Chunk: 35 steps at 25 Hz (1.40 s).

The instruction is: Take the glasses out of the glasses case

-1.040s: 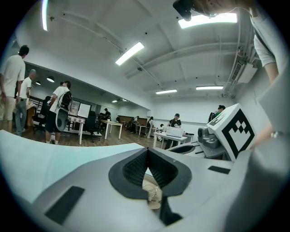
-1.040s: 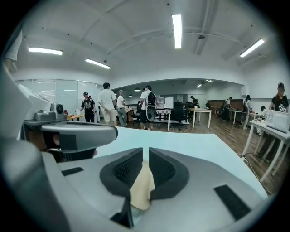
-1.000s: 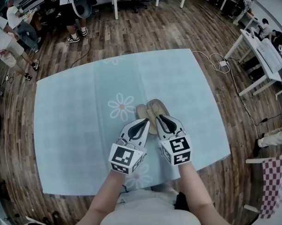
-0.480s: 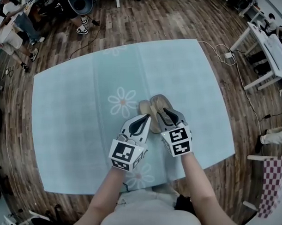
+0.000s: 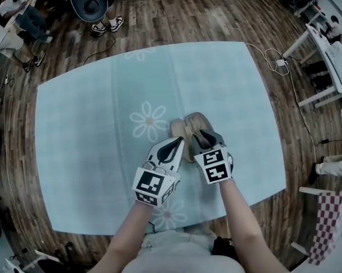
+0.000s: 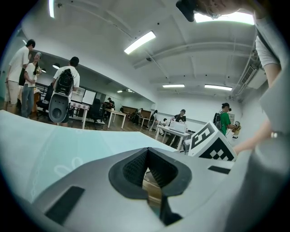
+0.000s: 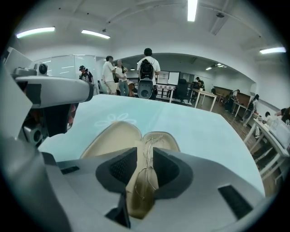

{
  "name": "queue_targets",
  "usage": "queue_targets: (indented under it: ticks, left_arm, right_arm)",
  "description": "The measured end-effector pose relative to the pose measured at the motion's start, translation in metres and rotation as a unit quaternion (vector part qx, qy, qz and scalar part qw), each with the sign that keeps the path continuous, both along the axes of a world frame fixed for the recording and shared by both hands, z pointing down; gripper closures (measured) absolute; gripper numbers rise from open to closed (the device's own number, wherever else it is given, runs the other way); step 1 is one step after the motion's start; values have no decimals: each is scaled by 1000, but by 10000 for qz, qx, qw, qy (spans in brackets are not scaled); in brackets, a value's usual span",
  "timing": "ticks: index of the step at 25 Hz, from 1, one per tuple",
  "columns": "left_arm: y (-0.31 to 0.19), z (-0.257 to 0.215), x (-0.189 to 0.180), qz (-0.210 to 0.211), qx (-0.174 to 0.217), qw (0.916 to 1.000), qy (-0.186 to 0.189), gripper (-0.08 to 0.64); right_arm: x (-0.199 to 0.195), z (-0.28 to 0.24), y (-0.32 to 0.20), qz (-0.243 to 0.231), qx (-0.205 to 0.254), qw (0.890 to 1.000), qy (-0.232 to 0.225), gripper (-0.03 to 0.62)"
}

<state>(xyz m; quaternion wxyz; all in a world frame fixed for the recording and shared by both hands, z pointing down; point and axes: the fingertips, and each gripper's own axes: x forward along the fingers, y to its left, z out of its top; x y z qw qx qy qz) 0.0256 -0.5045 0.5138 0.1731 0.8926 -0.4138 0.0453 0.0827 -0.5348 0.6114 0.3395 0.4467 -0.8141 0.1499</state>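
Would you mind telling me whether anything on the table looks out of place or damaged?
Nothing stands out: the glasses case lies open on the tablecloth, and the thin wire glasses rest in one half, apparently intact.

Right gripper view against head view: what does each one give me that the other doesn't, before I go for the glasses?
Only the right gripper view: the thin wire glasses lying in the glasses case, between the jaws of the right gripper, which have just been opening and do not press on them. Only the head view: both grippers from above, side by side, the left gripper at the case's left half, and the whole table. Both: the case lying open on the pale blue table.
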Motion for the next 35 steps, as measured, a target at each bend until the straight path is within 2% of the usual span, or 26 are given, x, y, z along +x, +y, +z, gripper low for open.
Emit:
queue_targets:
  ticks: [11,17,21,24,29,35]
  left_arm:
    - [-6,9,1,49,-112,9999,53,554]
    - [-6,9,5,47,-116,9999,54,554]
    - [-5,7,0,-22,-99,9999,41,554]
    - [-7,7,-5,-104,-109,9999,31,554]
    - [-6,7,-4,-98,-69,9999,-12,554]
    - [-1,5,-3,-74,-34,9999,-113,554]
  right_arm:
    - [10,20,-6,108,-563,9982,194,491]
    - [12,31,-9,27,-961,9945,414,537]
    - [17,37,-8,115,-1211,9909,567,541]
    - [13,36,-9,148,-1178,9910,616,543]
    - [14,35,-11,74,-861,9925,860,561]
    - [16,33,-12,168,-877,9931,758,568]
